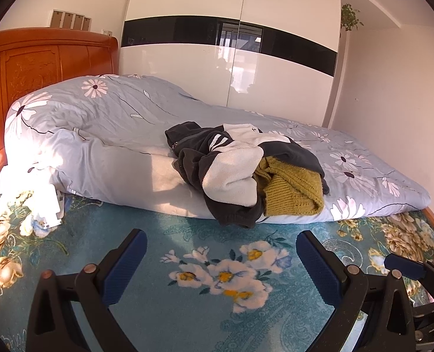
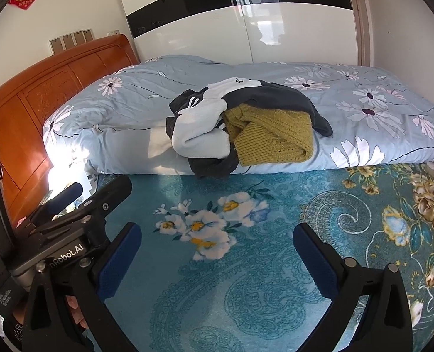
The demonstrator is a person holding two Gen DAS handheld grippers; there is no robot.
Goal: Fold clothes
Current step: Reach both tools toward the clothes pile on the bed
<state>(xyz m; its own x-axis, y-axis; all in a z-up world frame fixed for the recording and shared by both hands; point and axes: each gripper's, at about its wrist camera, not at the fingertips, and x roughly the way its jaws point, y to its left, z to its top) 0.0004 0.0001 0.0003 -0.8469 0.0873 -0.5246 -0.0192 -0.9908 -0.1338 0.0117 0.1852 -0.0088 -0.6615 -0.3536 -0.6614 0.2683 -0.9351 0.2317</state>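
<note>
While jaws gape, left gripper (image 1: 221, 267), right gripper (image 2: 217, 259) hover level.

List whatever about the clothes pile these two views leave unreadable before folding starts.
- Dark garment: how much of it lies beneath the white fleece is hidden in both views.
- Mustard knit: its far part is tucked under the dark garment; type unclear.
- Small mark on the white piece: too small to read.
- Items by the headboard: washed out by sunlight glare.
- Left claw and right claw are open, holding nothing.
</note>
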